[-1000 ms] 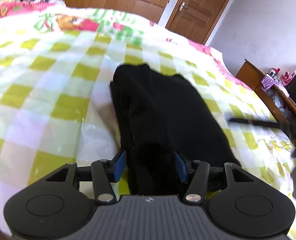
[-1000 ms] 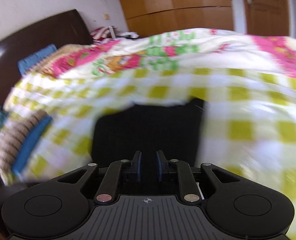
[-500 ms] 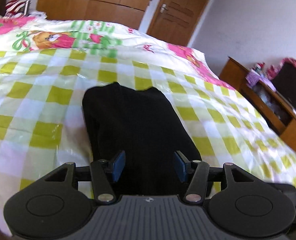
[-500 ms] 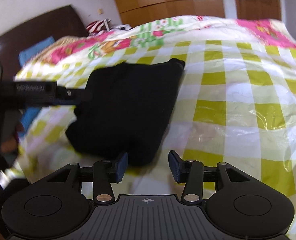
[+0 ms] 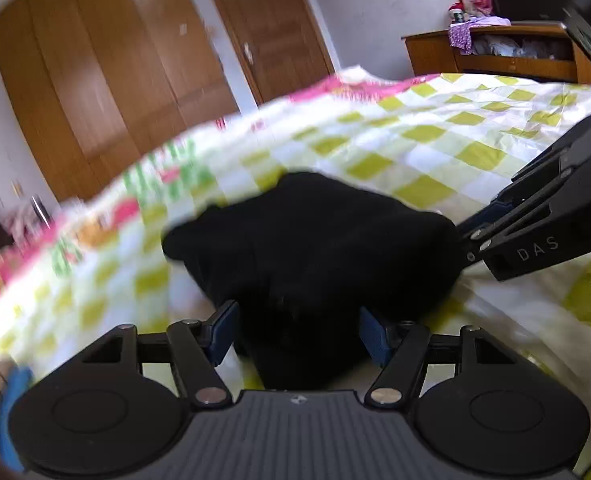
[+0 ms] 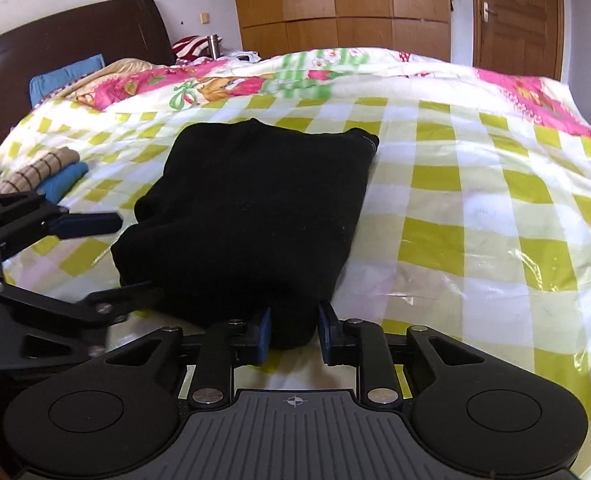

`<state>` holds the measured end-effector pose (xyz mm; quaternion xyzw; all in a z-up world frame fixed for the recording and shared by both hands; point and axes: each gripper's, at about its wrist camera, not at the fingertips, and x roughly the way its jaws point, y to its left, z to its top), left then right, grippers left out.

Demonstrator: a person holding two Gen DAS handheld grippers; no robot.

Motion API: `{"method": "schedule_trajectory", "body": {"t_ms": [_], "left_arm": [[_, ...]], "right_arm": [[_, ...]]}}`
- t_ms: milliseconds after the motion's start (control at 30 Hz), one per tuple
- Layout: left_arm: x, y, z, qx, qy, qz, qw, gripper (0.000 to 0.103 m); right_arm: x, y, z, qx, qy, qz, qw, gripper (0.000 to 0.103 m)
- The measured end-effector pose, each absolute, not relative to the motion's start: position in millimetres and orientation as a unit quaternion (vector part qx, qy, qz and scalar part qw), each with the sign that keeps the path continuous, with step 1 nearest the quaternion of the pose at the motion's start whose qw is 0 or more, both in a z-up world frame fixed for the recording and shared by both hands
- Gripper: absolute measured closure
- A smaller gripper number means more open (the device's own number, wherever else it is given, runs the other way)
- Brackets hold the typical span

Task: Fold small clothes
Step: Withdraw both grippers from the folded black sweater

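Both grippers are set at the near end of the folded black garment (image 6: 251, 216) on the bed (image 6: 475, 208): the right gripper (image 6: 294, 334) is nearly closed on its near corner, the left gripper (image 5: 295, 334) is wide open astride the edge, gripping nothing. The garment's long axis runs away from both.
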<state>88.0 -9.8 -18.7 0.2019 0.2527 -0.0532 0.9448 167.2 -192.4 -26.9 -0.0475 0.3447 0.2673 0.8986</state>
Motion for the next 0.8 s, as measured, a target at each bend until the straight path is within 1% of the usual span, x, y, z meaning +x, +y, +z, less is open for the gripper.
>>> {"method": "schedule_trajectory", "body": {"t_ms": [67, 133, 167, 200, 300, 367, 433, 500, 567, 600, 633, 733, 800], "left_arm": [[89, -18, -23, 0.239, 0.242, -0.059, 0.938, 0.026], [89, -20, -29, 0.255, 0.252, -0.07, 0.931, 0.041], [91, -18, -31, 0.257, 0.26, -0.067, 0.928, 0.053], [93, -14, -30, 0.248, 0.266, -0.063, 0.929, 0.058], [99, 1, -19, 0.182, 0.275, -0.058, 0.942, 0.067], [102, 5, -12, 0.153, 0.272, -0.055, 0.948, 0.07], [103, 7, -7, 0.135, 0.274, -0.056, 0.951, 0.072], [105, 10, -4, 0.112, 0.278, -0.057, 0.952, 0.073], [106, 16, 2, 0.093, 0.282, -0.058, 0.953, 0.074], [106, 19, 4, 0.088, 0.284, -0.06, 0.953, 0.075], [106, 22, 5, 0.083, 0.286, -0.061, 0.953, 0.075], [106, 27, -1, 0.071, 0.302, -0.064, 0.948, 0.076], [104, 27, -13, 0.069, 0.321, -0.068, 0.942, 0.076]], "right_arm": [[169, -193, -24, -0.044, 0.348, 0.269, 0.897, 0.081], [170, -193, -23, -0.044, 0.351, 0.27, 0.895, 0.081], [169, -194, -23, -0.046, 0.351, 0.271, 0.895, 0.081], [168, -194, -23, -0.05, 0.35, 0.272, 0.895, 0.081], [163, -192, -25, -0.064, 0.349, 0.285, 0.89, 0.075], [157, -188, -26, -0.084, 0.34, 0.287, 0.892, 0.072], [155, -182, -28, -0.102, 0.33, 0.288, 0.893, 0.066], [155, -176, -31, -0.117, 0.317, 0.278, 0.899, 0.066], [157, -171, -32, -0.126, 0.311, 0.258, 0.906, 0.075], [159, -172, -31, -0.121, 0.315, 0.252, 0.907, 0.081], [160, -176, -28, -0.101, 0.323, 0.251, 0.907, 0.084], [161, -193, -20, -0.041, 0.339, 0.247, 0.907, 0.089], [167, -201, -29, -0.001, 0.37, 0.239, 0.898, 0.09]]}}
